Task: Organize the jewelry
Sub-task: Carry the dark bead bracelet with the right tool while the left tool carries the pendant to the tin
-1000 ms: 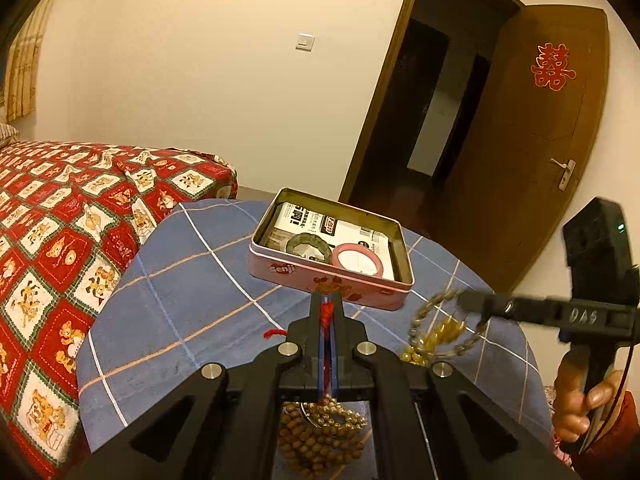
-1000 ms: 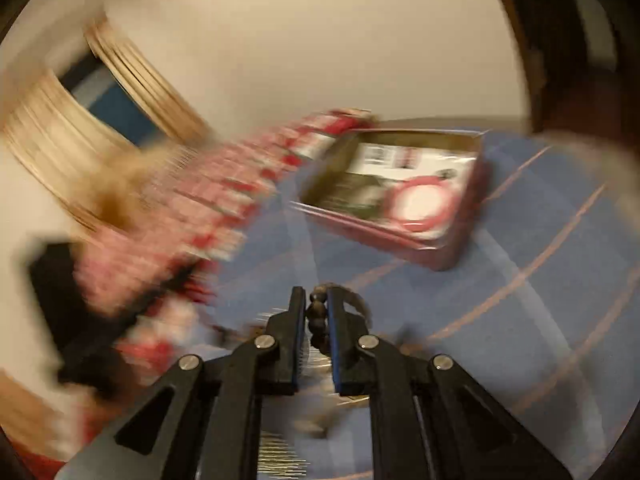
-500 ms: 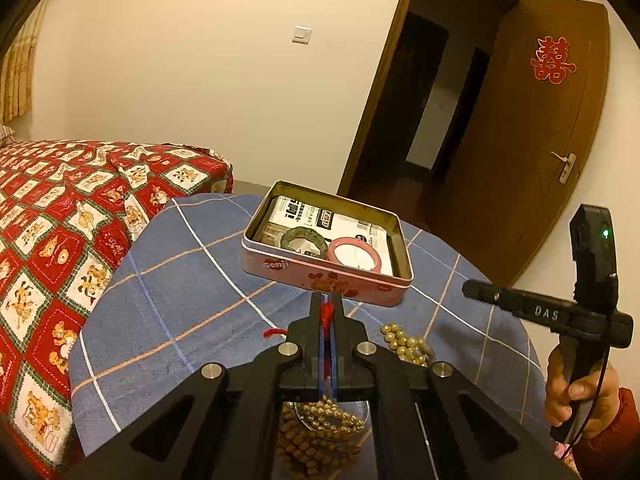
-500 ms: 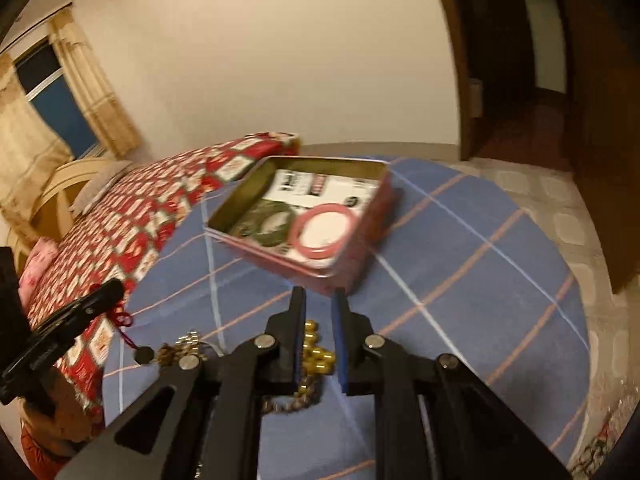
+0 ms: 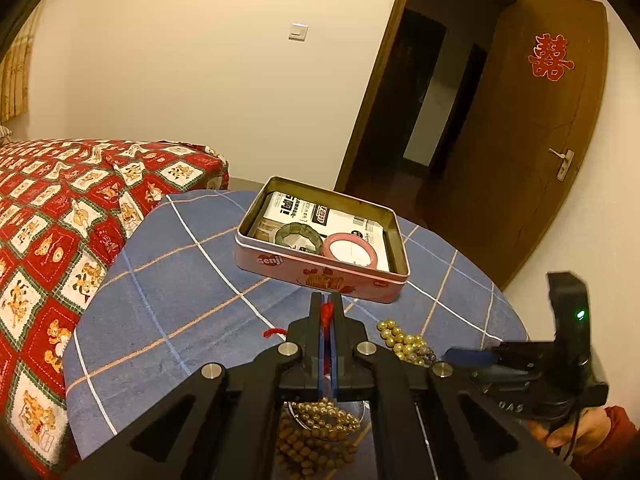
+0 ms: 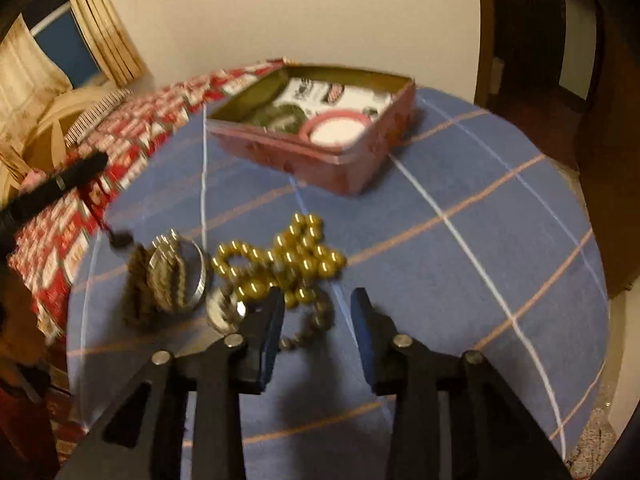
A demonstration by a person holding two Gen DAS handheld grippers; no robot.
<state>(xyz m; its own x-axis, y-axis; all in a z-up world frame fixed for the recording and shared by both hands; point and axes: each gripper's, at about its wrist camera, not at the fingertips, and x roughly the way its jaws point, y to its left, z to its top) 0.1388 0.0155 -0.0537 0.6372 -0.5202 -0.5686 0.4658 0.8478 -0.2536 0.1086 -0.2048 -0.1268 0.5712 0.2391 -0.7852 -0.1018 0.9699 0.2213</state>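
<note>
On a round table (image 5: 168, 280) draped in blue plaid cloth, a pink metal tin (image 5: 320, 276) sits open at twelve o'clock, its thin walls enclosing a printed card, a dull green bangle (image 5: 298, 236) and a glossy pink bangle (image 5: 351, 249). At the centre of the right wrist view lies a heap of smooth gold beads (image 6: 288, 260) trailing a darker, smaller-beaded strand, well apart from the tin; at nine o'clock from it, a metal ring (image 6: 176, 276) rests over coarse brown beads (image 6: 140, 280). The right gripper (image 6: 318, 308) hovers spread wide and empty just short of the gold heap. The left gripper (image 5: 328, 316) is pinched tight on a red cord (image 5: 327, 312). A sound pickup would likely close low across the heap's thickest part, since round beads slip and loose loops may trail.
</note>
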